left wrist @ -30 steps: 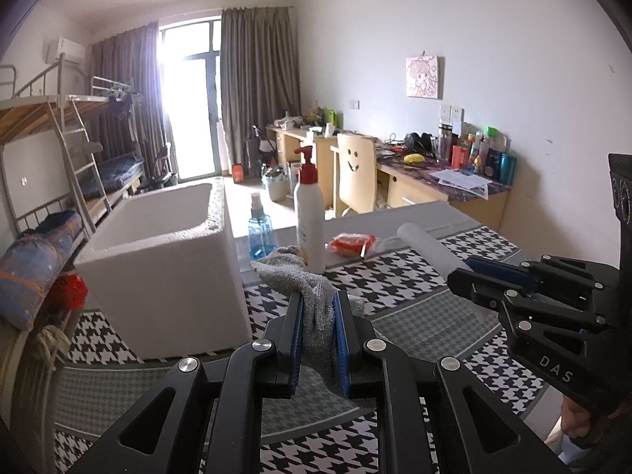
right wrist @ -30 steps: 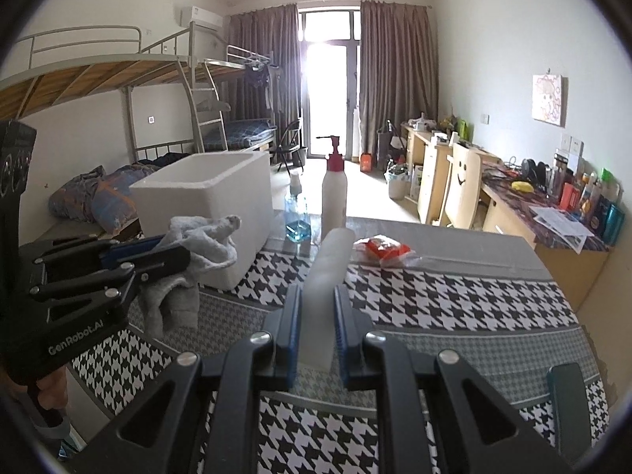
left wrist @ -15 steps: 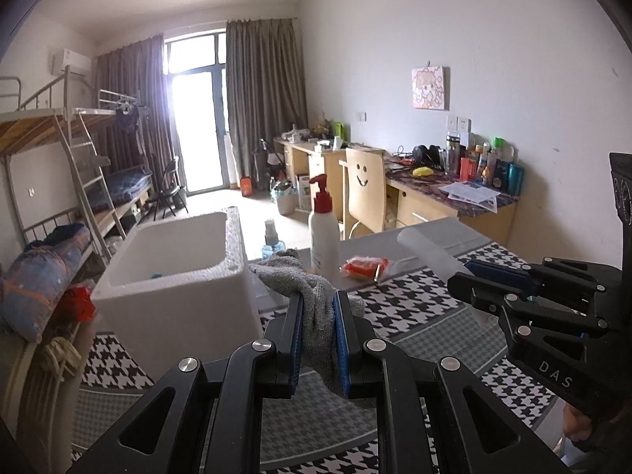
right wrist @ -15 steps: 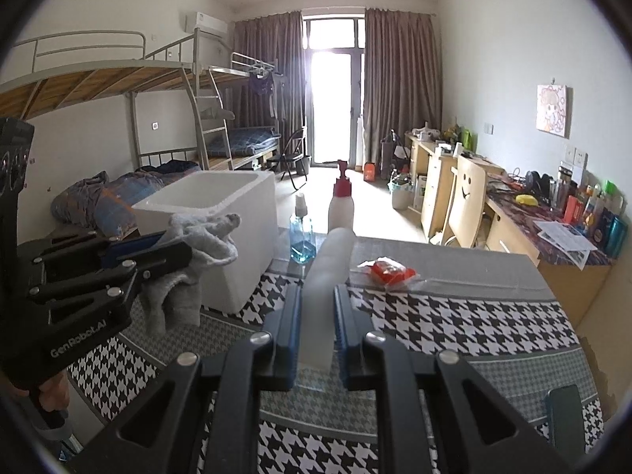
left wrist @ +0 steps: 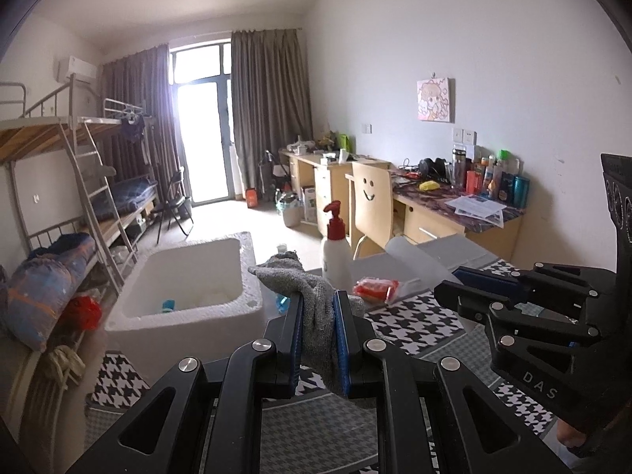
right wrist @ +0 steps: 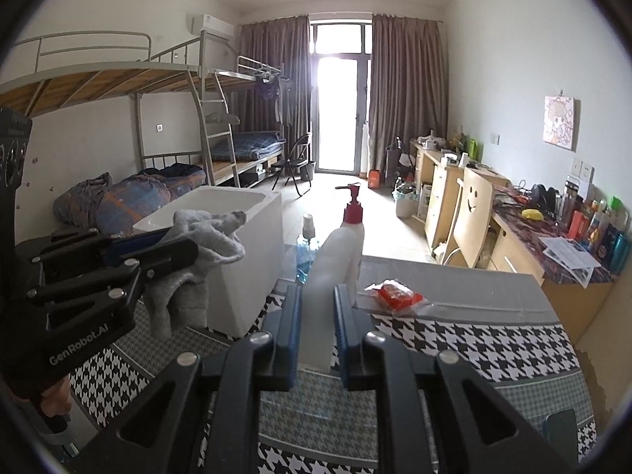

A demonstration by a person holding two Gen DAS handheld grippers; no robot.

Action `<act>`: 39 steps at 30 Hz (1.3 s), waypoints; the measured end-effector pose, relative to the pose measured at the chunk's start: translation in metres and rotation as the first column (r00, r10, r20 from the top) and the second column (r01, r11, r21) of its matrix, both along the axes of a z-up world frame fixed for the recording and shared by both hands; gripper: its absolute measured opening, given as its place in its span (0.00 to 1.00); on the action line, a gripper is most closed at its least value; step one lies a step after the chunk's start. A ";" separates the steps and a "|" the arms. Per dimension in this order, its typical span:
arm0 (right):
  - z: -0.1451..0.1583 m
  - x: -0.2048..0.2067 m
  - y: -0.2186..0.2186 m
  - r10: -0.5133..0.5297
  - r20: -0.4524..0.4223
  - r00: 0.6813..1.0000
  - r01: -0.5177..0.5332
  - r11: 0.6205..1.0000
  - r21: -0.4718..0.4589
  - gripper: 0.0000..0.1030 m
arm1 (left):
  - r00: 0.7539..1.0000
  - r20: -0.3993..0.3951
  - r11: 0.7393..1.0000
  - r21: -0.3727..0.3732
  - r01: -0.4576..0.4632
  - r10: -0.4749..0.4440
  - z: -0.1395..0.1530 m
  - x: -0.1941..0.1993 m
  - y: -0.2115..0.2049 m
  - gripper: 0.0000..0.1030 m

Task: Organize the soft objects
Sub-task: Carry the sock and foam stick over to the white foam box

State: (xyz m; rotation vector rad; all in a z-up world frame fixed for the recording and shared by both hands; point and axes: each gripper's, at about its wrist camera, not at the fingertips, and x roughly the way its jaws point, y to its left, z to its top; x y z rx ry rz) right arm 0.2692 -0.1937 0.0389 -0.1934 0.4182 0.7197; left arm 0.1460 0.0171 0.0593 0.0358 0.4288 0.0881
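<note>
Now both hands are lifting together, and the view is rising with them: a second ago the white foam box [left wrist: 185, 288] showed only its side, and now its hollow is opening up below, a small blue thing lying in it. The left gripper [left wrist: 318, 339] is pinching the grey sock [left wrist: 312, 300], which is hanging clear of the houndstooth cloth [right wrist: 454, 339]. The right gripper [right wrist: 318, 328] is clamping a pale translucent roll [right wrist: 328, 276] (soft plastic, I'd guess), also in the air. To my eye, they are being carried toward the box at the table's left edge. Along the far edge are standing a red-capped pump bottle [left wrist: 335, 249] and a blue spray bottle [right wrist: 307, 245], with a red packet [right wrist: 397, 296] beside them. Behind, bunk beds, desks and bright balcony doors are filling the room.
</note>
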 end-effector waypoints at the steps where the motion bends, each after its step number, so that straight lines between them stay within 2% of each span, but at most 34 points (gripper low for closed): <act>1: 0.001 0.000 0.001 0.001 0.002 1.000 -0.001 1.000 0.000 0.19 | 1.000 0.005 1.000 0.001 0.000 0.000 0.001 0.000 0.001 0.16; 20: 0.018 0.004 0.024 0.037 0.041 0.999 -0.036 0.999 -0.005 0.19 | 0.998 0.039 0.999 0.015 -0.052 0.051 0.021 0.012 0.024 0.15; 24: 0.021 0.008 0.027 0.043 0.040 0.998 -0.044 0.999 0.022 0.19 | 0.996 0.043 0.997 0.011 -0.074 0.073 0.022 0.015 0.033 0.15; 29: 0.024 0.014 0.035 0.057 0.038 0.998 -0.058 0.997 0.043 0.19 | 0.994 0.041 0.995 0.011 -0.099 0.099 0.022 0.019 0.043 0.15; 39: 0.028 0.019 0.057 0.097 0.055 0.994 -0.098 0.995 0.029 0.19 | 0.990 0.014 0.990 -0.013 -0.139 0.139 0.022 0.031 0.066 0.15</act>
